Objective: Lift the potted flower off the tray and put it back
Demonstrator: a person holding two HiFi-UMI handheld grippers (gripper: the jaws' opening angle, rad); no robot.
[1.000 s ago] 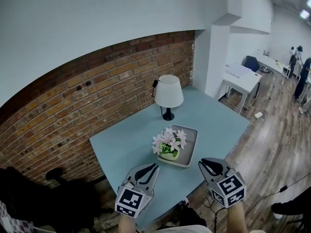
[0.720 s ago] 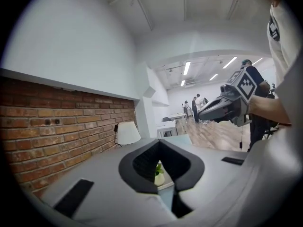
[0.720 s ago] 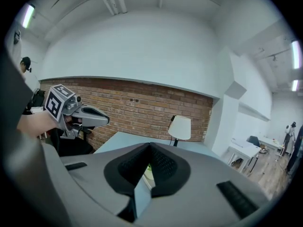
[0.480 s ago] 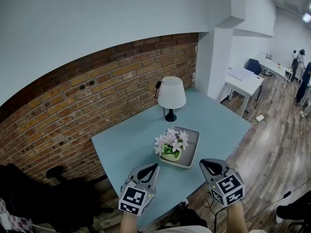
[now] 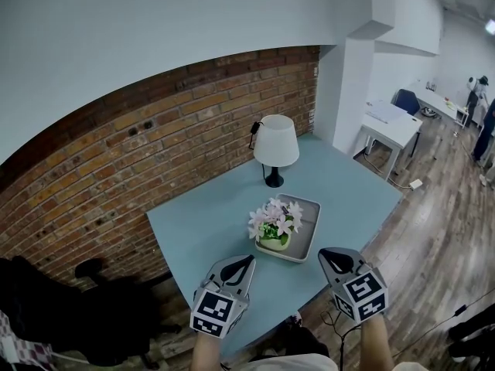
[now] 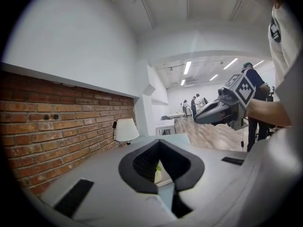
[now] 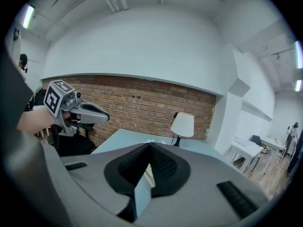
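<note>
The potted flower (image 5: 272, 224), pink and white blooms in a pale green pot, stands at the near end of the grey tray (image 5: 307, 221) on the light blue table (image 5: 209, 222). My left gripper (image 5: 247, 260) hovers over the table's near edge, short of the pot and to its left, shut and empty. At the table's near right edge, apart from the tray, my right gripper (image 5: 324, 253) is shut on nothing. In the left gripper view only a sliver of the pot (image 6: 157, 175) shows behind the closed jaws. The right gripper (image 6: 201, 117) hangs at that view's right.
A white-shaded lamp (image 5: 276, 143) stands at the table's far side by the brick wall (image 5: 116, 161). A dark chair (image 5: 108, 315) sits left of the table. A white desk (image 5: 390, 126) and people (image 5: 476, 91) are far off to the right on the wooden floor.
Both grippers' jaws have closed from slightly apart to shut. The hands have barely shifted, and the flower and tray have not moved.
</note>
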